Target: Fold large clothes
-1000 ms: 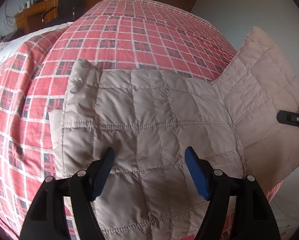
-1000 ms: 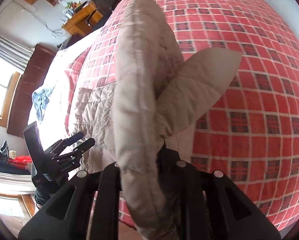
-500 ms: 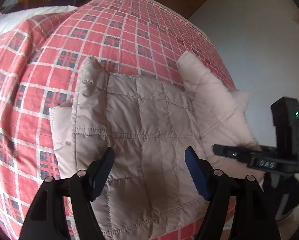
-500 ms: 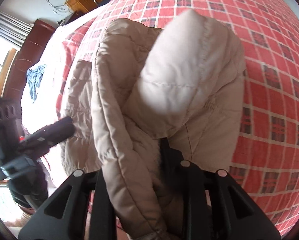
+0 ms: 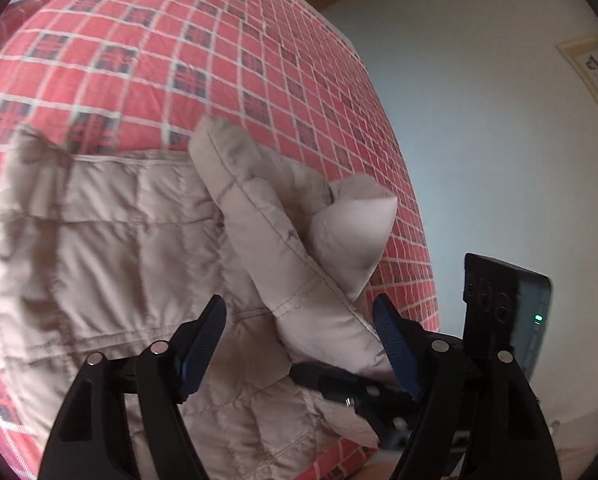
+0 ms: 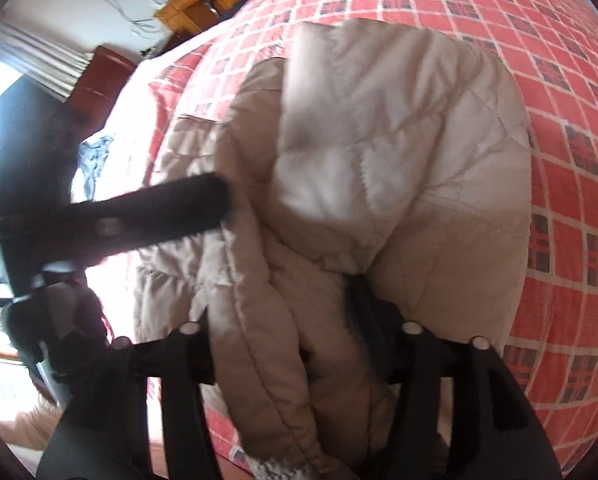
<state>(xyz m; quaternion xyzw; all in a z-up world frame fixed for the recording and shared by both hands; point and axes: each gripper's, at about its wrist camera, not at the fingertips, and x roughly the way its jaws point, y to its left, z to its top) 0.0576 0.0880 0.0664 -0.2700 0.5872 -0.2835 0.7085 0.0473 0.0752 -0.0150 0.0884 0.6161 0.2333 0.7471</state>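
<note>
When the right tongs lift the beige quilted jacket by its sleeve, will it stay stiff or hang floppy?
Probably floppy: the beige quilted jacket bunches and droops over the right tongs that pinch it. Its puffy stitched squares suggest that it is light for its bulk. The smooth shell looks somewhat slippery, so it may slide on the red plaid bedcover.

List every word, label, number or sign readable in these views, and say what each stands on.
None can be read.
Framed sheet on the wall: printed marks, too small and cut off by the edge.
Right gripper housing: embossed marks beside a green light, too blurred.
Quilted jacket, plaid bedspread: no text.
</note>
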